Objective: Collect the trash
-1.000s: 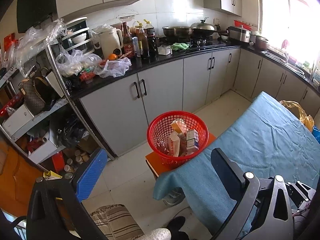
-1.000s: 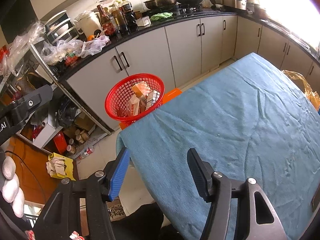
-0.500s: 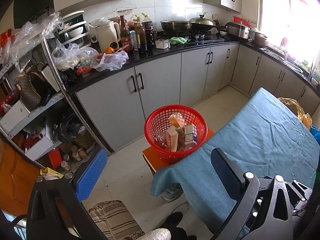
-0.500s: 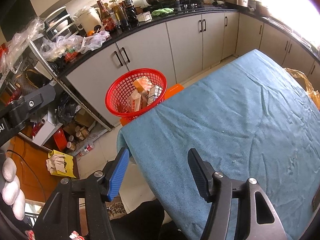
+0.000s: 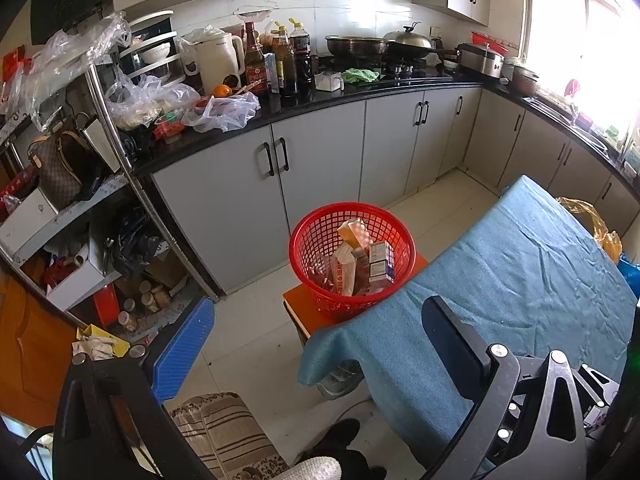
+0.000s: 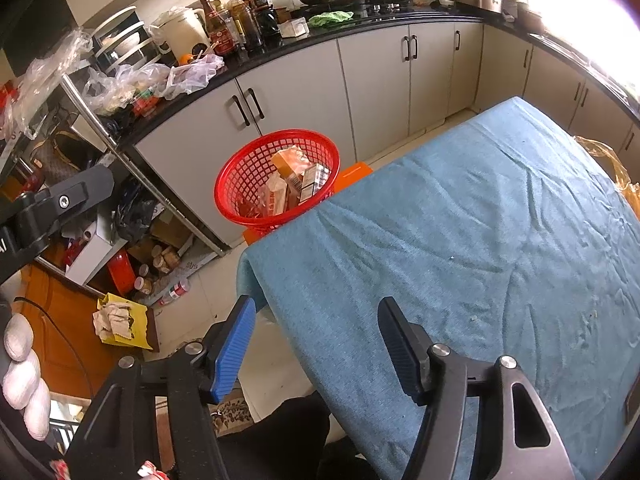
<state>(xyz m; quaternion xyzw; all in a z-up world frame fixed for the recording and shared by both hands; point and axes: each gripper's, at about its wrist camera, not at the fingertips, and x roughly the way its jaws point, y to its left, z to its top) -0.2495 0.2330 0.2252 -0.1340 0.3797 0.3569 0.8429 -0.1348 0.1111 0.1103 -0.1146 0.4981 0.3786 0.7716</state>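
Red mesh basket (image 5: 352, 256): stands on an orange stool (image 5: 304, 312) just beside the near corner of the cloth-covered counter (image 6: 480, 240); contents, several cartons and small boxes (image 5: 360, 260), piled upright and tilted, all inside the rim. Counter surface: bare blue cloth, no trash visible on it in either view. Right tool (image 6: 316, 344): jaws have just been opening a little, nothing between them, now at a middling spread over the counter's near edge. Left tool (image 5: 316, 336): jaws wide, empty, hovering above the floor and counter corner. Compared with a second ago, both views show basket, cloth and stool in the same arrangement; only the framing has drifted slightly. Judgement: collection from the counter looks complete or nearly so. Other items: crumpled paper on a yellow sheet (image 6: 120, 320) lies on the floor, uncollected; whether it counts as trash cannot be told.
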